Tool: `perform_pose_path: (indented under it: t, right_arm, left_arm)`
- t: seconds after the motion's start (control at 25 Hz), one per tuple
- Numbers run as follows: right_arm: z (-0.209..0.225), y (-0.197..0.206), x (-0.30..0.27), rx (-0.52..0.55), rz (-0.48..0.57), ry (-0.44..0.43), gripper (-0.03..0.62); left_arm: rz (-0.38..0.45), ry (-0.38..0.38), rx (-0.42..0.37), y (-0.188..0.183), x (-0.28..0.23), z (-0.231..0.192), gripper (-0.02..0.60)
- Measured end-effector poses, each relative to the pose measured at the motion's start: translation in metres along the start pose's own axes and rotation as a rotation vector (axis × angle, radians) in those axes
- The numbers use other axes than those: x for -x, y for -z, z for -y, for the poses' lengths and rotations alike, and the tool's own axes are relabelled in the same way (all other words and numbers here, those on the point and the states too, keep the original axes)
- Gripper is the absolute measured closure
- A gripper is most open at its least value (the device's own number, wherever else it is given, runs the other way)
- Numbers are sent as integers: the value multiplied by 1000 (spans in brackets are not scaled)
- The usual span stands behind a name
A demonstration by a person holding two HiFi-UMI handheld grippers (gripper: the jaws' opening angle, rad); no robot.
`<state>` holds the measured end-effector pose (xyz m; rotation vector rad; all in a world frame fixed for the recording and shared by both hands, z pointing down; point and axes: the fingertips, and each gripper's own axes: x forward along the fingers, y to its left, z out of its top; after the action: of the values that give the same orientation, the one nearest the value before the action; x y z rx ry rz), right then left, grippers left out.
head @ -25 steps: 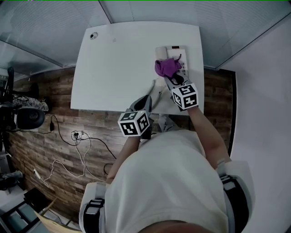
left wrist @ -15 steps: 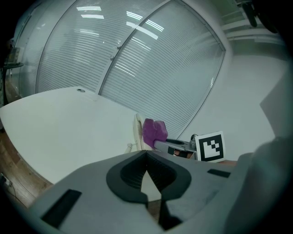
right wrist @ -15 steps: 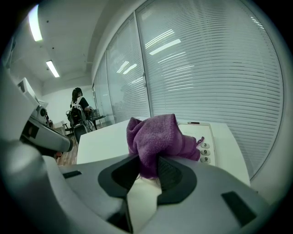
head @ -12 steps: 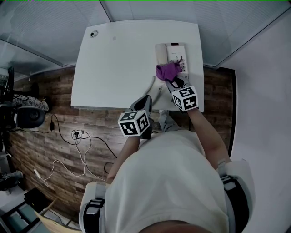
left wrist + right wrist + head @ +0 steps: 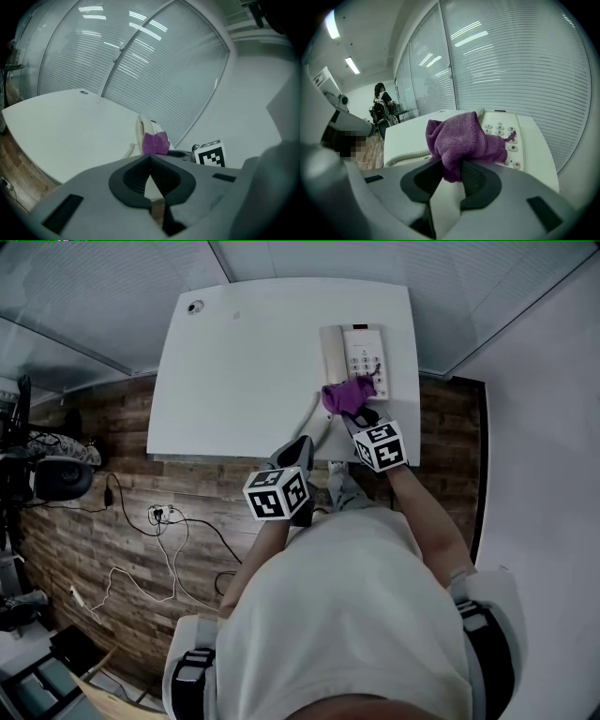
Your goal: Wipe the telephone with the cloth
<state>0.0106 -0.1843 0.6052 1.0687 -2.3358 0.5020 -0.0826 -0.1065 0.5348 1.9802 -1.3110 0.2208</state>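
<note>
The telephone lay on the white bench, whose bare top spread wide to the telephone's left in the head view. The right tongs were clenched on a purple cloth. A bunched fold of it was pinched between the dark pads, and the rest bulged out ahead of them. The cloth sat on the near end of the telephone, over the lowest part of the keypad, with the upper rows of buttons showing past it. The handset rested in its cradle on the telephone's left side. Its coiled cord trailed from the telephone's near left corner across the bench toward the person. The left tongs were clenched with nothing between them, their pads meeting at the tips. They hung to the near left of the telephone, close to the bench's front edge and clear of both telephone and cloth. In the left gripper view the telephone stood ahead with the cloth on its near end. Behind the telephone rose a glass wall with slatted blinds.
</note>
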Motion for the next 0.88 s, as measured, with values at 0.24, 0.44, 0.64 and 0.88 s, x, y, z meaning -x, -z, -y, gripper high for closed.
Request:
perform_pose_path:
  t: [0.24,0.44,0.64,0.88]
  right_arm:
    - [-3,10,-1,-9,-22,3,479]
    - [-3,8,-2,-13,-23,0,479]
    - [-5,8,-1,-17,-20,4,479]
    - [-7,5,7,-23,7,4,479]
  left_arm:
    - [5,-2,-5,1,2,2,560]
    - [8,-4,-5,-2,1,1,560]
    - [15,6,-19,-8,-1,3,560]
    - [16,12,-32,-19,-10,5,560]
